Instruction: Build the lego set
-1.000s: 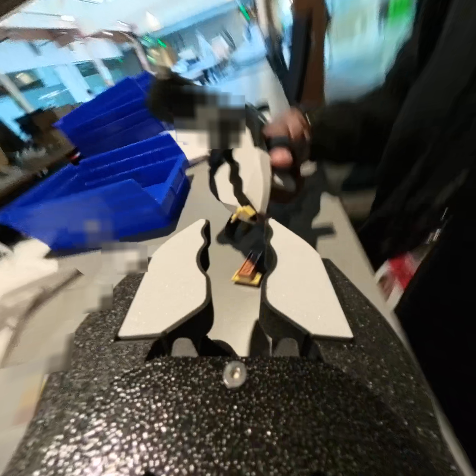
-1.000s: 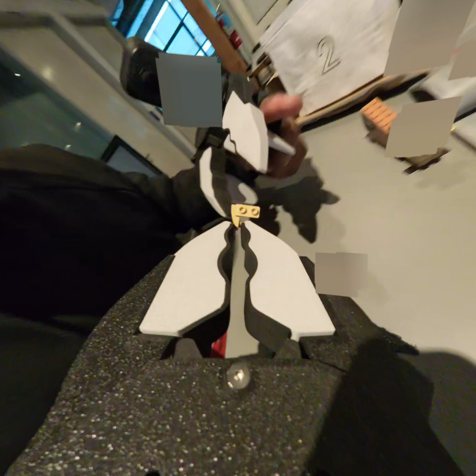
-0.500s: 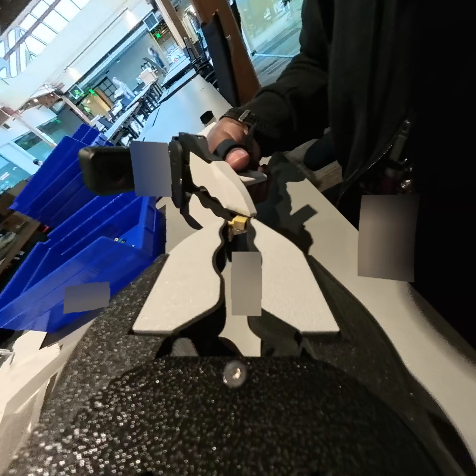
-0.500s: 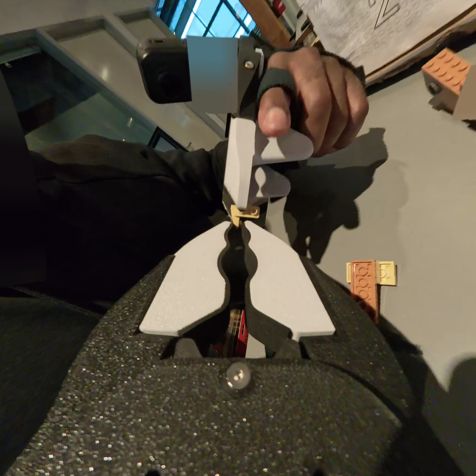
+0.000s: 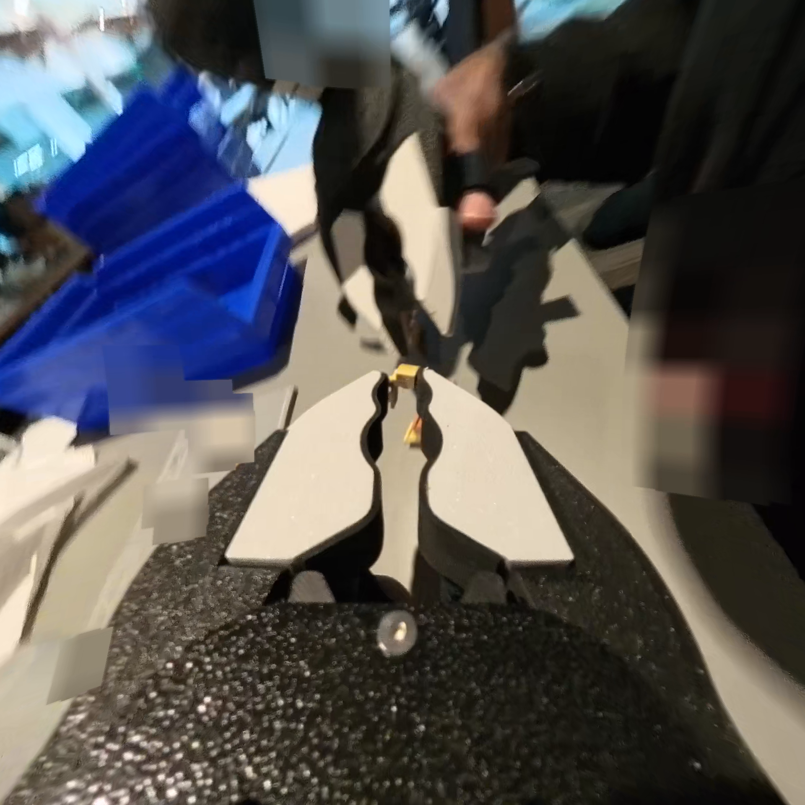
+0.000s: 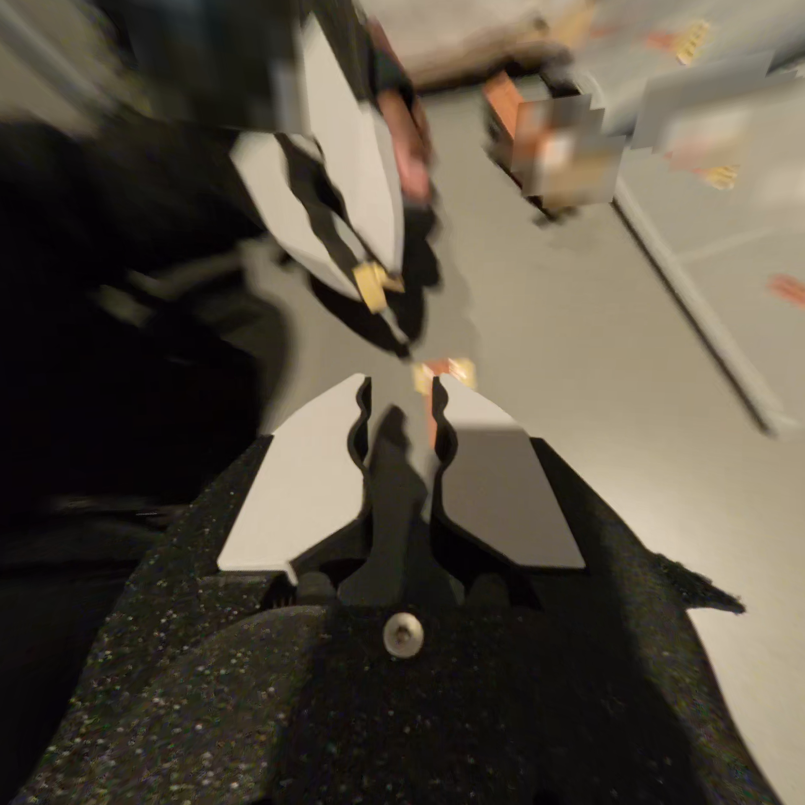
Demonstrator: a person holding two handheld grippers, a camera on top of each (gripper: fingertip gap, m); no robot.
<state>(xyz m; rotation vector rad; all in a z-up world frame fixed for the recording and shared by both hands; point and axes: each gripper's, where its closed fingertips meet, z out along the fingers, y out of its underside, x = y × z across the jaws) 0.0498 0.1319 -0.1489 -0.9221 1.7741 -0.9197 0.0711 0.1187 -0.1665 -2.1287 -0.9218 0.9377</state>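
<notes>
My left gripper (image 5: 404,378) is shut on a small yellow lego piece (image 5: 405,375) at its fingertips. It also shows in the right wrist view (image 6: 379,283), held above the table with the yellow piece (image 6: 372,283) in its tips. My right gripper (image 6: 400,381) is open and empty, and it hangs over a small orange and yellow lego assembly (image 6: 444,374) that lies on the grey table. That assembly shows through the finger gap in the left wrist view (image 5: 413,432). The right gripper (image 5: 414,331) points down just beyond the left one. Both views are motion-blurred.
Blue bins (image 5: 174,270) stand at the left of the table. An orange brick block (image 6: 501,100) and loose small pieces (image 6: 692,39) lie at the far side. A person in black clothes stands close by the table's edge, a hand (image 5: 475,113) on the right gripper.
The yellow piece has passed from my right gripper to my left. The left gripper shut on it, the right one opened and drew back over the assembly on the table.
</notes>
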